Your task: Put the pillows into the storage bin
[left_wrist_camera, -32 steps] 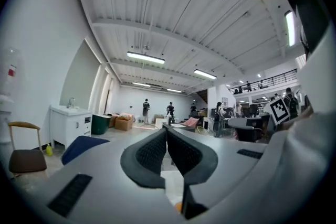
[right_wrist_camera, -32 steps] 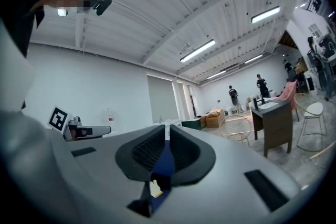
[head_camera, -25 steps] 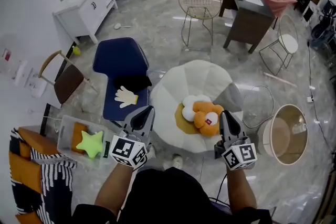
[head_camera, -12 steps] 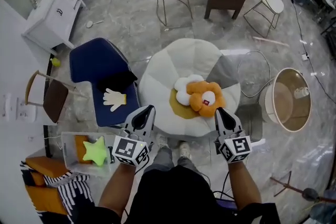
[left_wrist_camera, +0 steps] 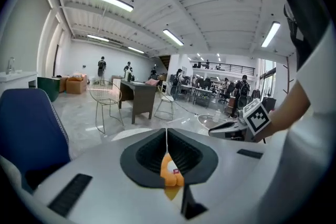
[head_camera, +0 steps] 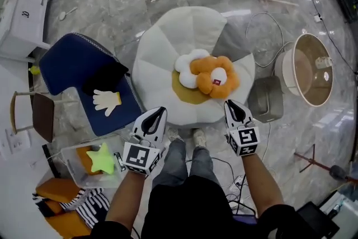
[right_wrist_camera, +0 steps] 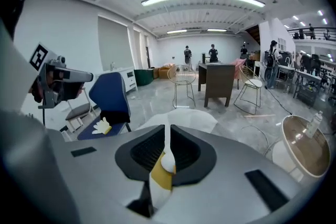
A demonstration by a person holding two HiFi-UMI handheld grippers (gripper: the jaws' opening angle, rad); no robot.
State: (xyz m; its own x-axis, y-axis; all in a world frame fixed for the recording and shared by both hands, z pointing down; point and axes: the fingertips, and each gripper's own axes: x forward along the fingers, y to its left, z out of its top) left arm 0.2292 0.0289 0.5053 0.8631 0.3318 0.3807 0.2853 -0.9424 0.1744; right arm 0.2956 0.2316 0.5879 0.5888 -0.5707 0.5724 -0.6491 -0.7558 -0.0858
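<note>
Beside the blue chair (head_camera: 61,64), pillows (head_camera: 211,76) lie on a pouf (head_camera: 168,42).

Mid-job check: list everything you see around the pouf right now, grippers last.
pouf: one, white, centre floor
flower pillow: one, orange, on the pouf
white pillow: one, white, touching the flower pillow
flat pillow: one, mustard, under both
grey pillow: one, grey, pouf's far right edge
blue chair: one, navy, left of pouf
glove pillow: one, white-yellow, on chair seat
storage bin: one, clear, lower left
star pillow: one, green, inside bin
tub: one, beige, right
left gripper: shut, empty
right gripper: shut, empty
</note>
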